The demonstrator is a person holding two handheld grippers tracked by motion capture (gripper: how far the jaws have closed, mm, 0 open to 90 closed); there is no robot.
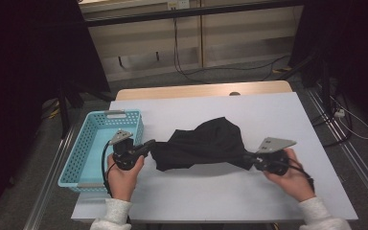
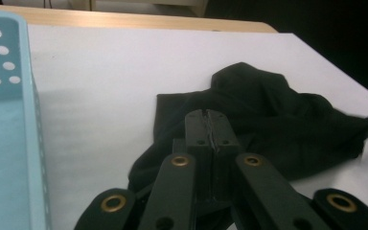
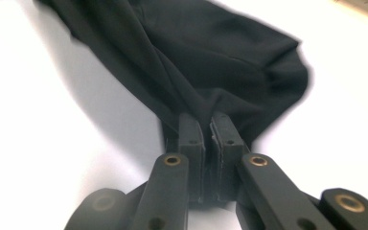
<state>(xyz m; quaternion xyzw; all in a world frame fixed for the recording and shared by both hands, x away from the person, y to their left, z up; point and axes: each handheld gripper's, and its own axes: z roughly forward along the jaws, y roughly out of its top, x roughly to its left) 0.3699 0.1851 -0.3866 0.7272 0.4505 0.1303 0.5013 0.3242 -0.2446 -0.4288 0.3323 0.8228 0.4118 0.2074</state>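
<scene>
A black cloth [image 1: 206, 141] lies crumpled on the white table cover [image 1: 268, 110], stretched a little between my two grippers. My right gripper [image 1: 250, 157] is shut on the cloth's right end. In the right gripper view the cloth's [image 3: 211, 52] folds gather into the right gripper's [image 3: 207, 117] jaws. My left gripper [image 1: 149, 145] sits at the cloth's left edge. In the left gripper view the left gripper's [image 2: 207, 115] jaws are pressed fully together over the cloth [image 2: 268, 120], and I see no fabric between them.
A light blue perforated basket [image 1: 76, 148] stands at the table's left edge, just left of my left hand; its wall [image 2: 9, 120] is close in the left gripper view. A wooden table edge [image 1: 196, 90] runs along the back. Cables lie on the floor behind.
</scene>
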